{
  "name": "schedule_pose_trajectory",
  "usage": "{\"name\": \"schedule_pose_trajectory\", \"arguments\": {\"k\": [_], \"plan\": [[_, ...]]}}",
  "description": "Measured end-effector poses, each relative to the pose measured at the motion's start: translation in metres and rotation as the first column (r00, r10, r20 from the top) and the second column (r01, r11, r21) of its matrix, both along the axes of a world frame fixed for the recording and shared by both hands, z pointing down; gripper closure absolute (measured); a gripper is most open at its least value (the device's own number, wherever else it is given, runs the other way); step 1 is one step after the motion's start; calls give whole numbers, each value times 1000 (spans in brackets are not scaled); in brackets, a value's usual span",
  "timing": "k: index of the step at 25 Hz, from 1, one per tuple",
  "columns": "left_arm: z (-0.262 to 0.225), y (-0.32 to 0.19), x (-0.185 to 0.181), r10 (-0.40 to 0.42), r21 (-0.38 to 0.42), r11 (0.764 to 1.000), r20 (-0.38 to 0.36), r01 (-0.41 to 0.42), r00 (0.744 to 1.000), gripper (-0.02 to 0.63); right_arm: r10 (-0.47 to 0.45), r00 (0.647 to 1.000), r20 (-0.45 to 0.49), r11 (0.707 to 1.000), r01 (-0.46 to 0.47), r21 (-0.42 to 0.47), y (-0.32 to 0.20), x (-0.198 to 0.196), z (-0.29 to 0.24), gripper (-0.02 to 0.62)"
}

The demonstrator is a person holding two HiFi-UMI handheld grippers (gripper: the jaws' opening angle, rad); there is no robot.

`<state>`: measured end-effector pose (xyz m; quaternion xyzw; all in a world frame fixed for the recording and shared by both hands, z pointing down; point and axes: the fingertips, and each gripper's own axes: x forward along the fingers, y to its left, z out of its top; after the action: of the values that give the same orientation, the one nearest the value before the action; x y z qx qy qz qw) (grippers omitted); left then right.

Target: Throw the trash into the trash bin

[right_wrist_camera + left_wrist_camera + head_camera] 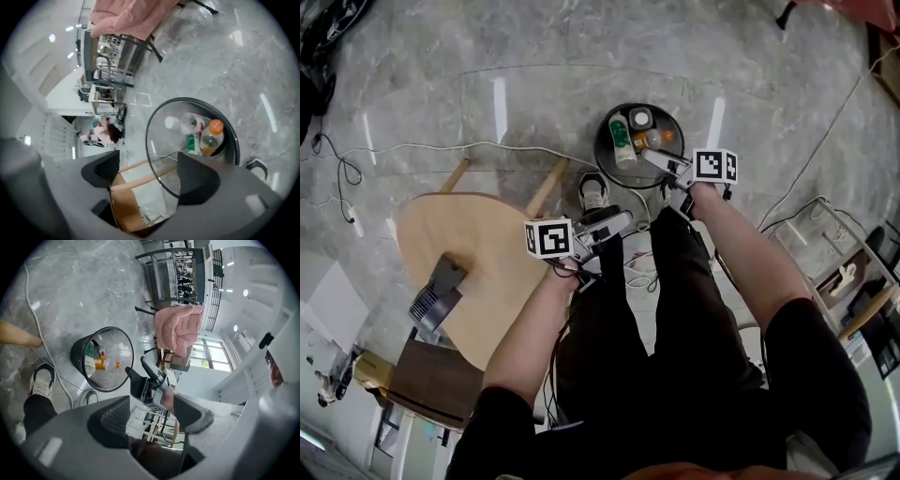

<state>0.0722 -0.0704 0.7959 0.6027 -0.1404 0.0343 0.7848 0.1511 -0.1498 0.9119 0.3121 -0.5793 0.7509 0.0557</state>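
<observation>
- Head view: the trash bin, black, round and mesh-walled, is seen standing upright on the marble floor, mouth up, just beyond the person's shoe.
- The trash is found already inside it: a green-labelled bottle, an orange-capped bottle and a white-capped bottle are packed together at the bottom. The long axis of the green-labelled one is laid from far to near in that view.
- The right gripper is held at the bin's near rim and tipped downward. In the right gripper view its jaws are shown wide apart with nothing between them, and the bottles are seen past them, ahead and below.
- The left gripper is held further back, above the person's leg and just beside the wooden table. Its jaws are likewise spread and empty; only the bin and the other gripper are framed beyond them.
- The relation that matters is judged thus — the bin lies ahead of both tongs, the right hand being much the nearer and the left set apart from the rim.
- No trash is gripped by either, so the drop is judged done. A grey thing at the table's edge cannot be identified; were it trash, the left hand would be the nearer.
</observation>
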Motion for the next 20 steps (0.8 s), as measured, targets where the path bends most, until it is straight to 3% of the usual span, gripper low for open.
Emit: {"name": "schedule_pose_trajectory", "arguments": {"k": [2,5,9,12,15,18,20], "plan": [[-5,-4,3,-8,27,1000,11,8,1000,302,53,991,120,993,-66,102,-1,-9,-38,196],[-16,-15,3,-28,90,996,33,24,999,313,125,965,233,972,-166,168,10,-9,-85,213],[-37,-24,1,-23,130,991,69,14,997,313,194,946,261,942,-254,220,24,9,-130,222],[-57,-21,2,12,181,983,141,-37,990,313,167,960,223,933,-227,280,39,29,-165,224],[-88,-22,4,86,282,948,226,-150,970,313,120,976,183,914,-180,363,50,45,-210,224],[-121,-35,5,126,368,902,275,-225,953,319,101,978,184,870,-177,460,46,61,-265,238],[-149,-38,5,133,395,884,301,-250,945,341,99,973,210,843,-194,502,51,74,-310,259]]}}
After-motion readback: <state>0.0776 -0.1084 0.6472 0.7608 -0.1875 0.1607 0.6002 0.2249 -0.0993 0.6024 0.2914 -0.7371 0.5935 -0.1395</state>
